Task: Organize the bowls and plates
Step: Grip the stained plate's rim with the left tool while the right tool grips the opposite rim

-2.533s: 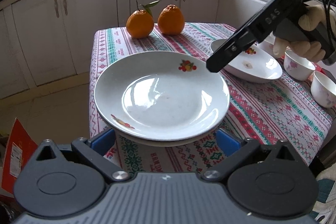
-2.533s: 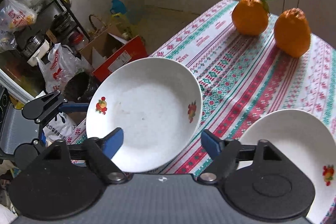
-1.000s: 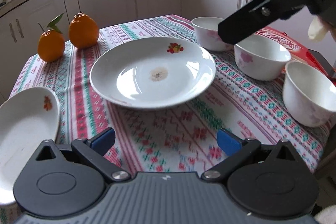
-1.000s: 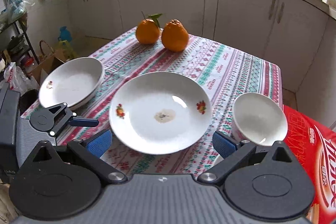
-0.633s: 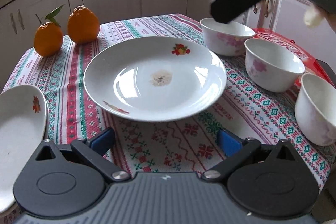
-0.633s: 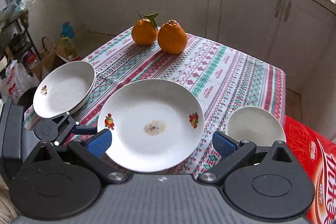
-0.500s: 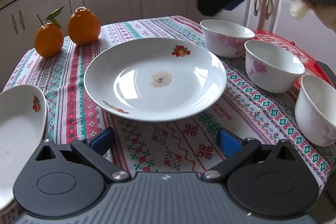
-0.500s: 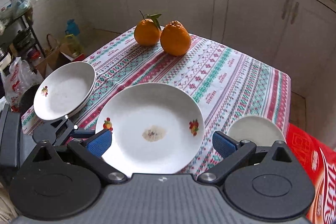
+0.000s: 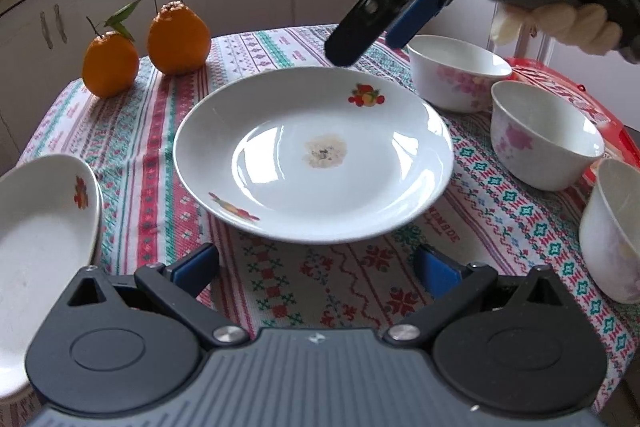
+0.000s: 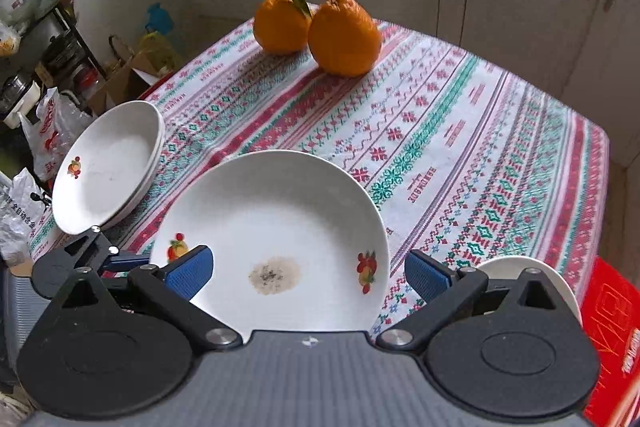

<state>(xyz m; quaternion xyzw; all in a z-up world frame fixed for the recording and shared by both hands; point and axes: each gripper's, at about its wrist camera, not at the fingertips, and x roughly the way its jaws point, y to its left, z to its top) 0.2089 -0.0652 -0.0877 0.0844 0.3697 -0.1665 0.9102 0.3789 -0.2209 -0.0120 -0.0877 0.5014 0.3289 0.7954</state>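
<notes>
Lying flat below spread right gripper (image 10: 307, 273): stained plate (image 10: 276, 223).

Two oranges (image 9: 146, 47) on patterned tablecloth (image 9: 332, 279)

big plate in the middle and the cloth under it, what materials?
Big plate: looks like glazed ceramic or porcelain, given the glossy white surface, sharp window reflections and printed fruit decals; could be melamine. Cloth: apparently woven fabric, matte, with a visible ribbed weave and a striped pattern.

You have bare surface (image 10: 460, 131) beyond the stained plate (image 9: 314, 159); three bowls (image 9: 544, 135) crowd its right, stacked plates (image 9: 40, 227) its left, oranges (image 9: 178, 39) far back.
</notes>
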